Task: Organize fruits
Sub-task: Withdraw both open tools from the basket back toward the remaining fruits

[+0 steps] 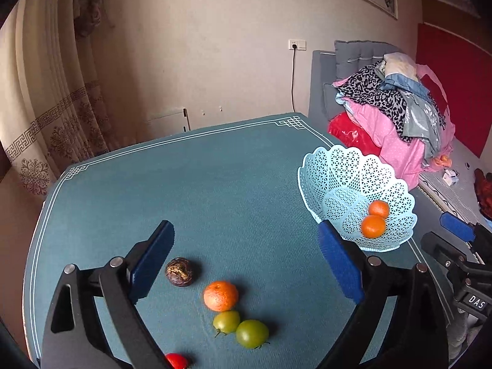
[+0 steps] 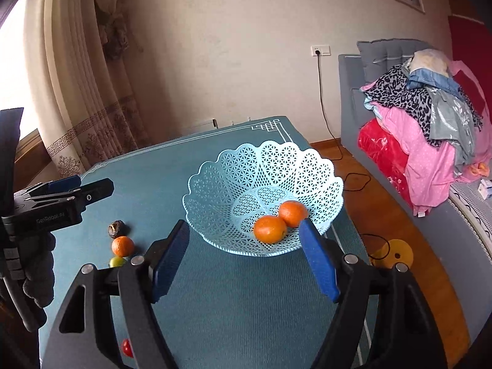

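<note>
Both the left gripper (image 1: 246,264) and right gripper (image 2: 246,258) hang released and empty above the teal table (image 1: 200,184). Two oranges (image 2: 270,229) sit in the pale-blue basket (image 2: 319,166) at far right; another orange (image 1: 220,295), two green tomatoes (image 1: 252,333) and a dark wrinkled fruit (image 1: 179,271) lie near left.

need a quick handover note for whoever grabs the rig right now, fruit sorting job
Left gripper: open, holds nothing, above the loose fruit.
Right gripper: open, holds nothing, just in front of the basket.
Light blue lattice plastic basket: on the teal tablecloth, two oranges inside, touching.
Still on the cloth: a dark wrinkled round fruit, one orange, two green tomatoes, and a red fruit at the near edge, partly hidden.
Done: two oranges binned.
Left: probably move the five loose pieces into the basket.
</note>
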Demonstrator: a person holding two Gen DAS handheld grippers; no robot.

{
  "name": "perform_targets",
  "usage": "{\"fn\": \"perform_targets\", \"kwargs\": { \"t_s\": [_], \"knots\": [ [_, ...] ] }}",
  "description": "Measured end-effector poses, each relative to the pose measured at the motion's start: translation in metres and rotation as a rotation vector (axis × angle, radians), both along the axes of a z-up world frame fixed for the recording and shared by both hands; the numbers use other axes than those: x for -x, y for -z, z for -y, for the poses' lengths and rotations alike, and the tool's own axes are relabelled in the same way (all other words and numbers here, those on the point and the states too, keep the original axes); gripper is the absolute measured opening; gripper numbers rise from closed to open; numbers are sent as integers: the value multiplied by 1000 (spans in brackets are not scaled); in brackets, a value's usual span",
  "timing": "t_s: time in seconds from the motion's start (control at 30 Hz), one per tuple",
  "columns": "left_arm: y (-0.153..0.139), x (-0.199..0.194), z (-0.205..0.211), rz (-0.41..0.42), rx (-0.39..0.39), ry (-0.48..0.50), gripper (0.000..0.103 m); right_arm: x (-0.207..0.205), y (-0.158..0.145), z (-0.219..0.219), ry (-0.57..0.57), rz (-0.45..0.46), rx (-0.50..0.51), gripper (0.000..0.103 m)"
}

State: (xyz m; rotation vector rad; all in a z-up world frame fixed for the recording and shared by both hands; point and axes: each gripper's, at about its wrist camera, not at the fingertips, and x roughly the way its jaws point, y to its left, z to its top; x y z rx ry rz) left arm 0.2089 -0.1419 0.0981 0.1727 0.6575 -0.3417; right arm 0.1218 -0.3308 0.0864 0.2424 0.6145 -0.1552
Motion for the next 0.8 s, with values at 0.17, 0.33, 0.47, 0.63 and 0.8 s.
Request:
{"fn": "perform_targets", "kwargs": {
  "t_s": [0.17, 0.33, 0.47, 0.63, 0.8],
  "knots": [
    [-6, 20, -28, 3, -2, -24, 95, 11, 1, -17, -44, -8, 1, 74],
    [-2, 44, -53, -11, -3, -35, 95, 20, 8, -33, -93, -36, -11, 74],
    [5, 64, -68, -22, -5, -35, 95, 30, 18, -45, -129, -64, -24, 74],
    [16, 87, -80, -36, 0, -45, 95, 39, 30, -54, -157, -97, -69, 74],
    [32, 113, -86, -47, -29, -36, 95, 48, 42, -66, -187, -128, -79, 74]
  ]
}}
